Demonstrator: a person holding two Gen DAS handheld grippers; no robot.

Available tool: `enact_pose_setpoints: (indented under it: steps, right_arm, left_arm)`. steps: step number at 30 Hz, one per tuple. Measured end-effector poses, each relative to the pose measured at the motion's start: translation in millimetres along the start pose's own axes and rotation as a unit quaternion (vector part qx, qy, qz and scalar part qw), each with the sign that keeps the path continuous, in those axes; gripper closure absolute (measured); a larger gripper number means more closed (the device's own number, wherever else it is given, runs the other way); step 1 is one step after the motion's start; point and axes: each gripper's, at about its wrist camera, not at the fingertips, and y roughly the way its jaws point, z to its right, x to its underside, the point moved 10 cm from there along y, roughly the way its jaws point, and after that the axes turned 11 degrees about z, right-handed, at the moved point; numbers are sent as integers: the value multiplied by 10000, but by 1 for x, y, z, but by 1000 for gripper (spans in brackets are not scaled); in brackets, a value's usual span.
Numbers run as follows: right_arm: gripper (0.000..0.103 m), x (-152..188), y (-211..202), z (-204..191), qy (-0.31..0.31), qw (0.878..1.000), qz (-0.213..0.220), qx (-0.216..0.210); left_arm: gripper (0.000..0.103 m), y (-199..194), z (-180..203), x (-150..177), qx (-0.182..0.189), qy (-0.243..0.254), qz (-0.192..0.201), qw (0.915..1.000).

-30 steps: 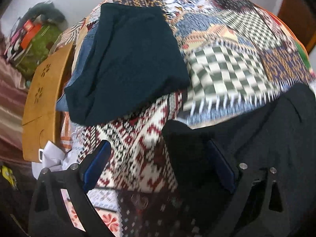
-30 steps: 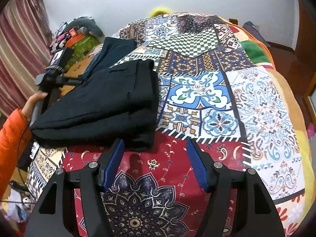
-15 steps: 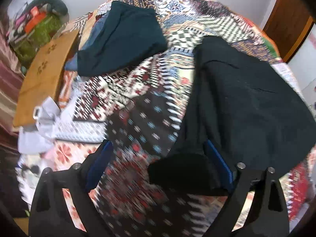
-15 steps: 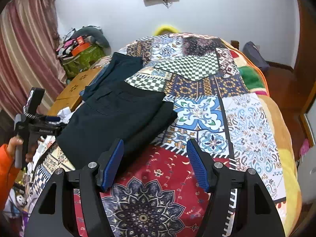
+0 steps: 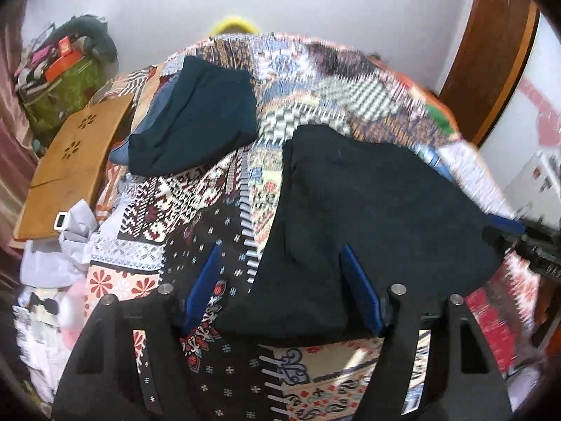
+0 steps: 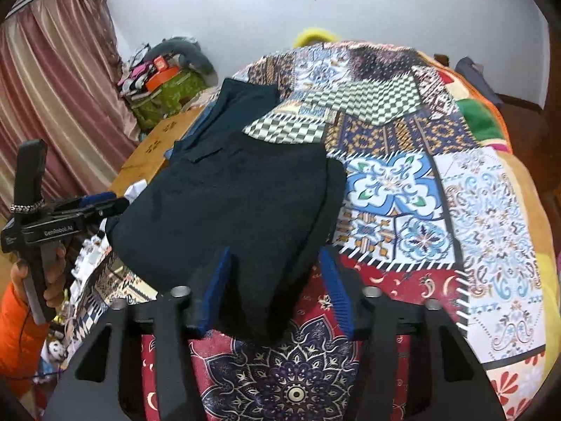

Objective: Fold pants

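Folded black fabric pants (image 6: 231, 210) lie on the bed's patchwork quilt (image 6: 484, 210), near its left edge. Right tool (image 6: 277, 287) tilts down at the near corner, jaws closing with the corner between the blue pads (image 6: 219, 280); contact unclear. Left tool (image 5: 280, 291), gripped by a hand (image 6: 52, 280) in an orange sleeve (image 6: 17, 333), tilts down over the opposite corner, jaws closing, still spread.

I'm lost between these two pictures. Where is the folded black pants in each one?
Left wrist view: the black pants fill the lower middle and right, a corner between the left gripper's closing fingers.
Right wrist view: they lie centre-left, the near end between the right gripper's closing fingers.
Shared landmark: the dark teal folded garment lies beyond them in both views.
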Motion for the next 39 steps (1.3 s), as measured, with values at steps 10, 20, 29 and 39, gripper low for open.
enact_pose_setpoints:
  steps: [10,20,29,39]
  right_arm:
    - [80,15,-1,10,-347,9989,-158,282]
    - [79,39,-11,65,18,9953,-524,812]
    - [57,-23,-13,53,64,9982,102,580]
    - [55,-47,57,37,-134,9996,-165,175]
  left_arm:
    - [31,2,-29,24,-412,-436,-68,9982]
    - [28,-18,-77,17,-1175,-236,-32,9928]
    - [15,-7,-61,-45,-364,-591,187,9974]
    - [13,76,5,-88,458,-330,-408,9976]
